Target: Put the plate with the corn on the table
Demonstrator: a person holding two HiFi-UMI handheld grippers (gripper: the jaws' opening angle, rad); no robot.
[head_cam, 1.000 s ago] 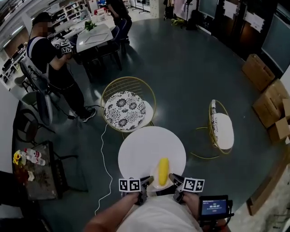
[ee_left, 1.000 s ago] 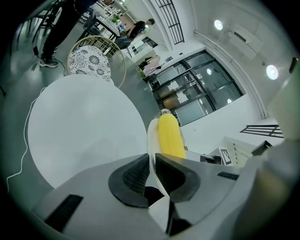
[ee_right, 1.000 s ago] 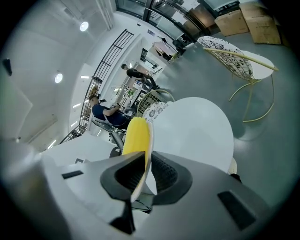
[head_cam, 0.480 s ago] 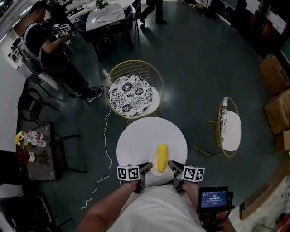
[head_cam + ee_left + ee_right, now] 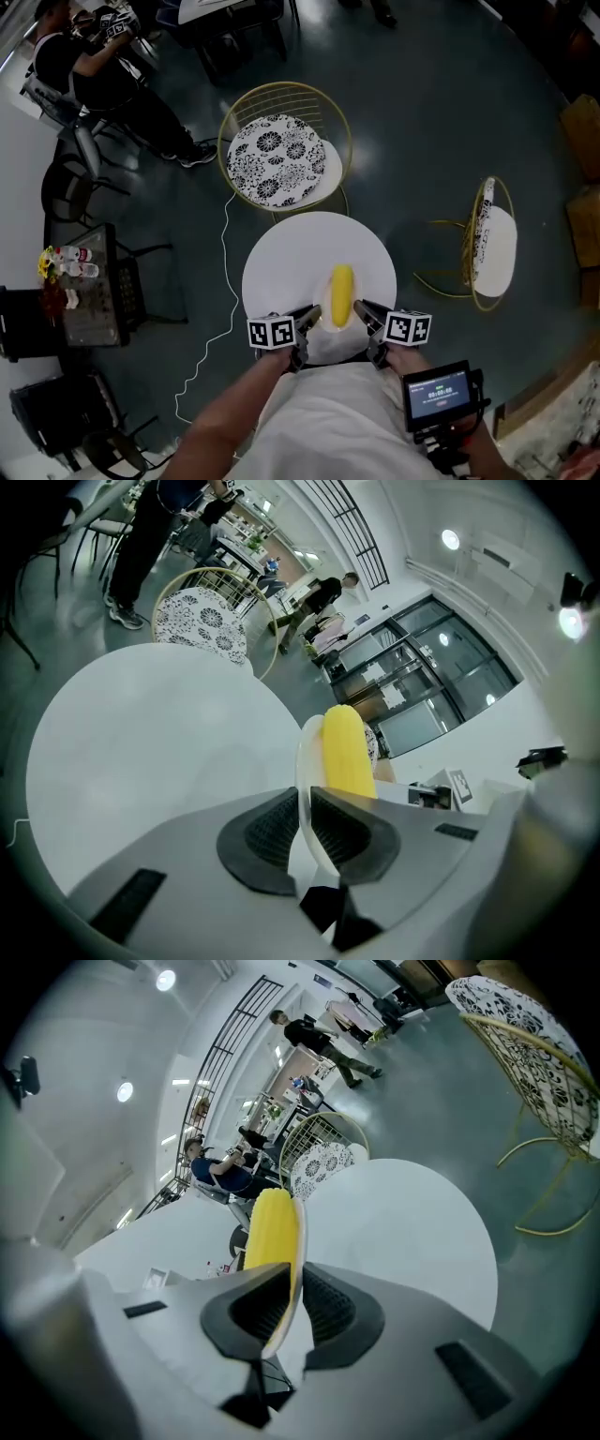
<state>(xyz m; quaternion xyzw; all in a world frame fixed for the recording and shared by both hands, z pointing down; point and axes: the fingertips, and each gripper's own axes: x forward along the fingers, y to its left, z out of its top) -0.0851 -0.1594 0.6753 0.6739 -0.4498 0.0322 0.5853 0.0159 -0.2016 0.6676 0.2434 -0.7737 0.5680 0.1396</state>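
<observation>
Dark grey-green floor fills most of the head view, with a round white table point(image 5: 281, 267) standing at its middle. Beyond the table is a gold wire chair point(image 5: 277, 159) with a black-and-white patterned cushion, and a second wire chair point(image 5: 491, 246) stands well apart to the right. At the top left a seated person point(image 5: 80, 70) is partly cut off by the frame edge.

On the near part of the table, the corn point(image 5: 341, 293) lies on a white plate point(image 5: 307, 747). From above, the plate's rim is hard to separate from the white tabletop, and it is unclear whether the plate rests on the table or sits just above it.

The left gripper point(image 5: 305, 825) has its jaws nearly together, pinching the plate's left rim between the ribbed pads. The right gripper point(image 5: 292, 1307) clamps the opposite rim the same way. In both gripper views the plate shows edge-on, and the corn hides its far side.

From above, little of either gripper shows beyond the marker cube and jaw tips; the hands are mostly covered by them. A small screen point(image 5: 436, 394) sits beside the right forearm, its digits too small to read.
</observation>
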